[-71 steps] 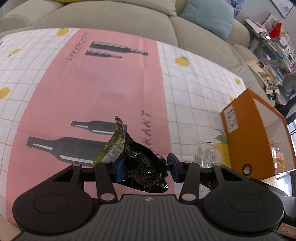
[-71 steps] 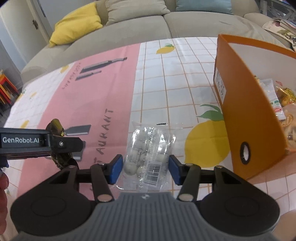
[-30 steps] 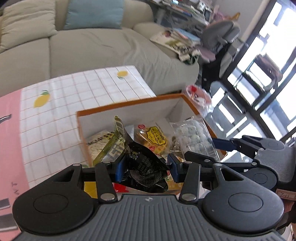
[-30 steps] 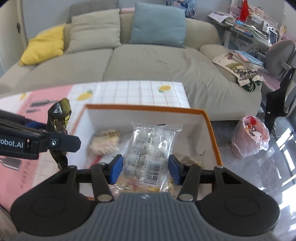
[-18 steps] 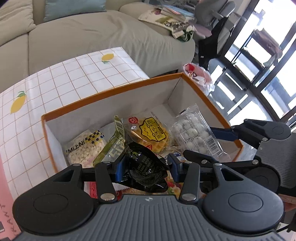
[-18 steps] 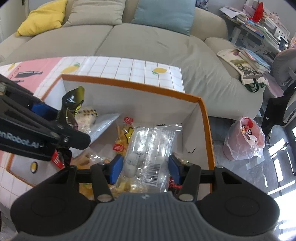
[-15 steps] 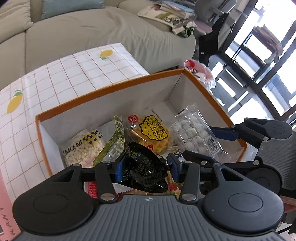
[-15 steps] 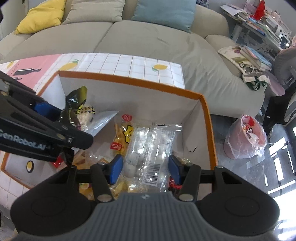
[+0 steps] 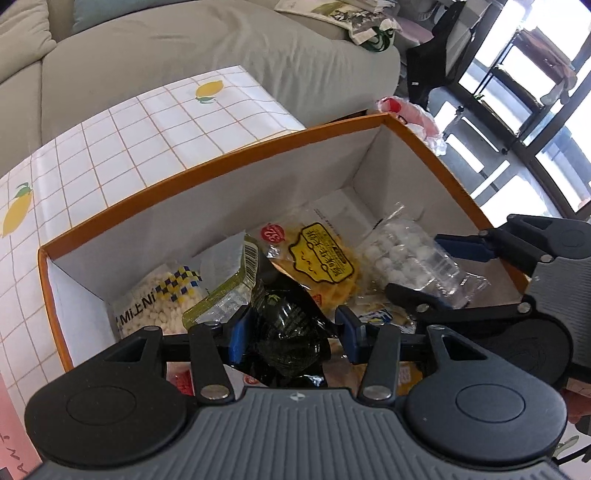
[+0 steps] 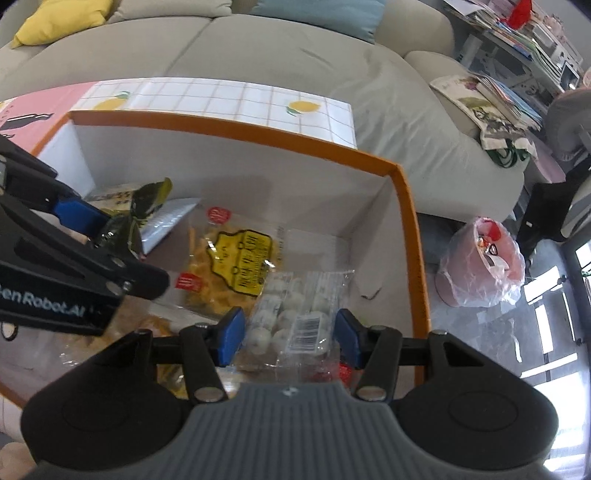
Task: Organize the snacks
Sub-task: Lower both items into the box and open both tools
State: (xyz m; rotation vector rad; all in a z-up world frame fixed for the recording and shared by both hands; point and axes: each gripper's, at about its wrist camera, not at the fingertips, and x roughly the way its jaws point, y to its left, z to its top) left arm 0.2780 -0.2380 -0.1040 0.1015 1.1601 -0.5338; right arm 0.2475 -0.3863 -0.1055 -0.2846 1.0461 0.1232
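Both tongs are held over the open orange-rimmed, white-walled cardboard box (image 9: 229,162) so that each snack can be released inside.

The left tongs (image 9: 291,330) have just been opening; the crumpled black-and-green foil packet (image 9: 284,325) lies between the pads, lower centre of the left view.

The right tongs (image 10: 290,330) are closed part-way on the clear bag of white balls (image 10: 295,314), lower centre of the right view.

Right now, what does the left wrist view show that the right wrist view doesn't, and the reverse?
Left wrist only: a Mi上Ni bag of white puffs in the box's corner, and window frames.
Right wrist only: a yellow cushion on the sofa and a blue cushion.
Both: the orange box, the yellow waffle pack, the dark green packet between the left gripper's pads, and the clear bag of white balls in the right gripper.
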